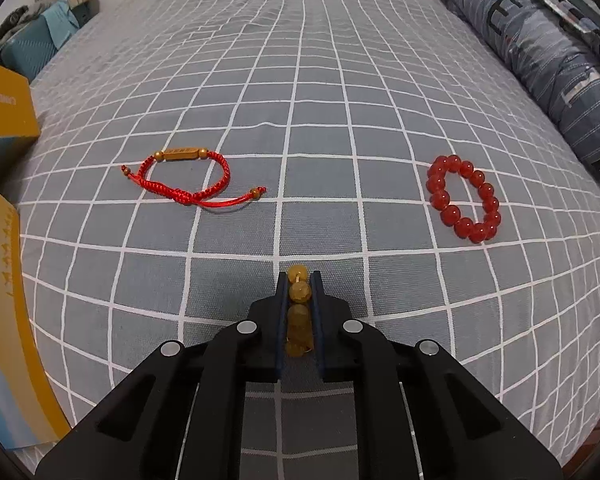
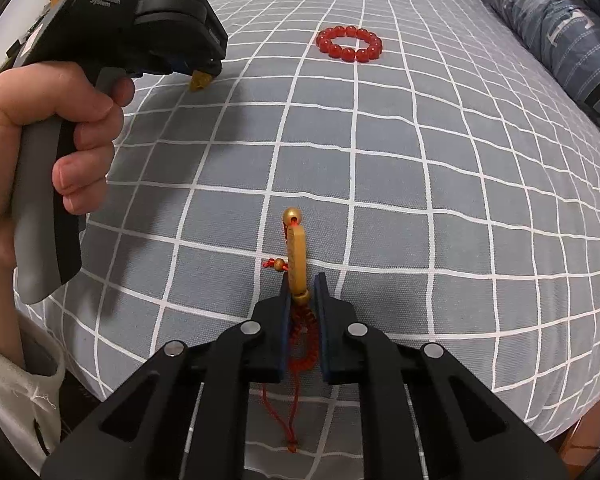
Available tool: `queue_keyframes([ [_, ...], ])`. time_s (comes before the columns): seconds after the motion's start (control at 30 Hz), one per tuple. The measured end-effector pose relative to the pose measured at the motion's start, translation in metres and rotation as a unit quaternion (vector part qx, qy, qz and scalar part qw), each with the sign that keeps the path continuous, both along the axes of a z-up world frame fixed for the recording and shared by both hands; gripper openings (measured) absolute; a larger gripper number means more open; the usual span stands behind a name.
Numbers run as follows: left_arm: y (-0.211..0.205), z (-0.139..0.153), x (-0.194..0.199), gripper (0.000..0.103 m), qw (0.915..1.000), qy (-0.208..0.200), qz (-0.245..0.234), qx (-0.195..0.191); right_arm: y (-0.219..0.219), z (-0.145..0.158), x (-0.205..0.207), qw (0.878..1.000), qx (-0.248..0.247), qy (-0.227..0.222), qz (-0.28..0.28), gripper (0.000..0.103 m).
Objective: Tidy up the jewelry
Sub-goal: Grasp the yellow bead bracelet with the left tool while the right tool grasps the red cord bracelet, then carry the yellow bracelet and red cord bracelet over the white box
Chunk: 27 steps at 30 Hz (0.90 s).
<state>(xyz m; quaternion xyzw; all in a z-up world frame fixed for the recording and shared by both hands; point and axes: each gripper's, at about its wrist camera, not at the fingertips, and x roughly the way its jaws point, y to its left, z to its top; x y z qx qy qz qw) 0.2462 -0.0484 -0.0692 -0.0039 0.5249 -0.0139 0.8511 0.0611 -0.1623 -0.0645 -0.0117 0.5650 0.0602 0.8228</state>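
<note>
Your left tongs [image 1: 299,280] are nearly closed, pinching the amber bead bracelet [image 1: 299,292] edge-on. Only a few beads are showing between the pads; the rest is hidden behind the black fingers. From the right wrist view just a yellow tip is peeking out below that tool, which your left hand [image 2: 52,132] is gripping.

Your right tongs [image 2: 303,284] are likewise squeezing in on the red cord bracelet [image 2: 296,256]. Its gold bar is sticking out past the tips, and the braided cord is bunching between the pads, with a tail dangling underneath.

The red bead bracelet [image 1: 464,200] is lying flat on the checked bed [image 1: 340,80], well apart from both tools. In the left wrist view, another red cord piece [image 1: 184,178] is lying on the bed. I cannot tell whether it is the one you are holding.

A rolled blue quilt [image 1: 540,60] is getting cut off at the right edge.
</note>
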Motion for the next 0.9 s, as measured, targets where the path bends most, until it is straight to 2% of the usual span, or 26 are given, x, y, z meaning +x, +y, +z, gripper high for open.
queue_keyframes([
  [0.3,-0.004,0.017,-0.01,0.009,0.9998,-0.021,-0.005,-0.003,0.001,0.009,-0.005,1.0,0.0,-0.008,-0.007,0.008],
  [0.9,0.005,0.058,-0.055,0.009,0.9981,-0.06,-0.008,-0.011,-0.005,0.038,-0.004,0.998,-0.001,-0.058,-0.018,0.008],
])
